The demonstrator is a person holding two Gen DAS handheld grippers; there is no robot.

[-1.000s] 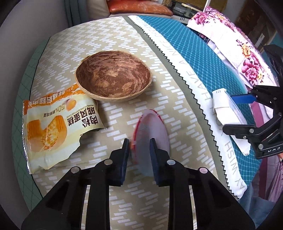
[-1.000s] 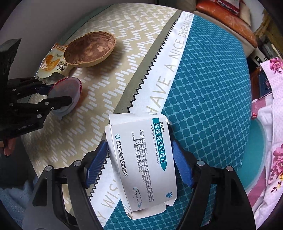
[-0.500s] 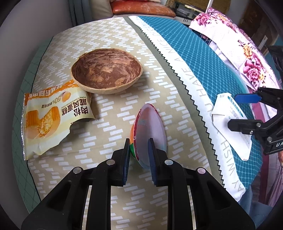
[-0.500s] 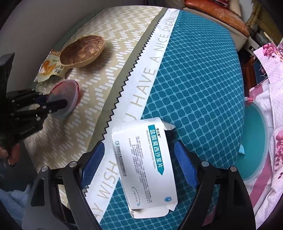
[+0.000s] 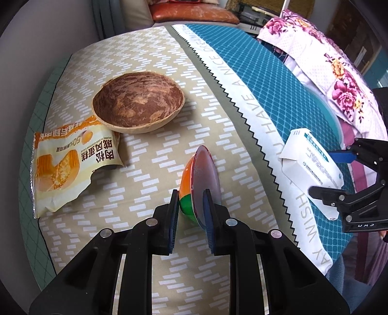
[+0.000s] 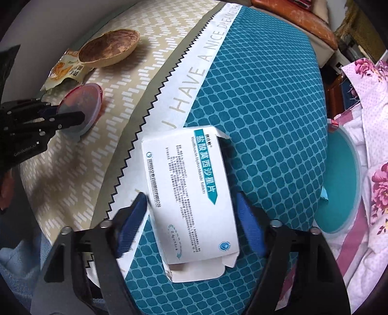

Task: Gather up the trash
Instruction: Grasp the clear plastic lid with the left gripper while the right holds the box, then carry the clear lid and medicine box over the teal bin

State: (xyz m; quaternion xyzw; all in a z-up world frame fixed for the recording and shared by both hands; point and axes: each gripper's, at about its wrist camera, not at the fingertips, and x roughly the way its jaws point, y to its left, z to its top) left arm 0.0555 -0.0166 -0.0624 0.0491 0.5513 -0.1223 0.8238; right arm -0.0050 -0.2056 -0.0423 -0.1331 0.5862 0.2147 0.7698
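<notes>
Trash lies across a bed-like surface under a printed cover [image 5: 242, 116]: beige with white dashes on one side, teal honeycomb on the other, and between them a white zigzag-edged band lettered "HAVE A NICE DREAM". Left gripper [image 5: 190, 206] pinches a small lidded cup [image 5: 203, 179] – orange and green body, pinkish translucent lid – on edge just above the beige part; its pads press the cup from both sides. Right gripper [image 6: 191, 215] straddles a white medicine box [image 6: 189, 191] with teal lettering and an open end flap; its jaws are closing, the box between the blue pads, and the left pad is blurred. Whether the pads already touch the box cannot be told. The box sits over the teal area at the band's edge.

Further back on the beige, a torn yellow cake wrapper [image 5: 68, 164] lies flat, one corner tucked under the rim of a brown mottled bowl [image 5: 138, 106]. Beyond the cover – a floral pink-and-white cloth [image 5: 339, 72] heaped along the teal side, with a round teal lid or basin [image 6: 344, 179] resting against it. An orange-brown cushion [image 5: 191, 12] sits at the far end, beside a pale wall.
</notes>
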